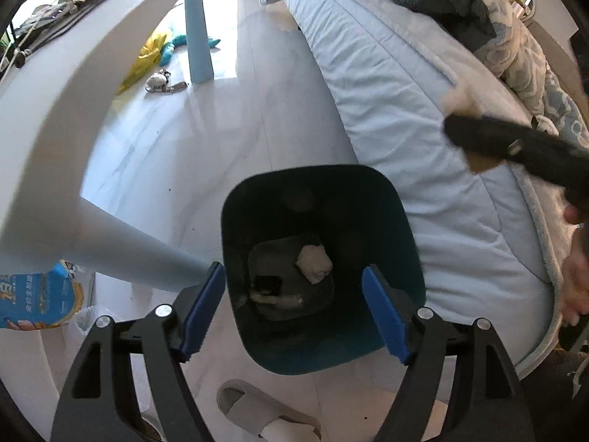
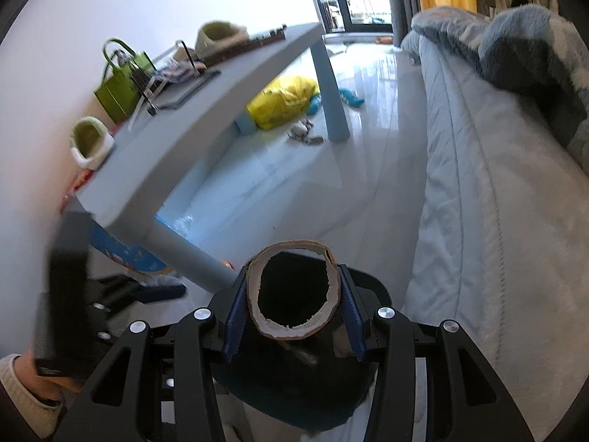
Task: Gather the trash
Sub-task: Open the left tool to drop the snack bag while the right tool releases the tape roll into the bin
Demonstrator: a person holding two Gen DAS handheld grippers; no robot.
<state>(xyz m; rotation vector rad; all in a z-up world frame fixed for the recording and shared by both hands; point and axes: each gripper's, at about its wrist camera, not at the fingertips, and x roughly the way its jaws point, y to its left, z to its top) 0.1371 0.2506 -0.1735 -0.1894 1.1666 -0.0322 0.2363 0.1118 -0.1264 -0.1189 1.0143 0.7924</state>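
My right hand-held gripper (image 2: 292, 302) pinches a cardboard tube (image 2: 293, 294) across its middle, torn open end facing the camera, and it hangs above the dark teal trash bin (image 1: 399, 228), whose rim shows just under the tube in the right wrist view. My left hand-held gripper (image 1: 294, 307) is spread wide and holds nothing, hovering over the bin's mouth; inside I see a crumpled white tissue (image 1: 314, 262) and some darker scraps at the bottom. The risk, as I judge it, is releasing while the tube sits off-centre: it is light and round, so it could strike the rim, bounce out and roll under the surface (image 1: 73, 84) or the bed (image 1: 423, 110). Squeezing harder would only flatten the cardboard. The bin stands hemmed in, the surface's pale blue leg (image 1: 147, 258) just beside its left wall and the bed's quilted edge close on the right, with a grey slipper (image 1: 257, 412) on the floor in front. Open floor (image 1: 235, 129) lies beyond, so the clear way in is straight from above.
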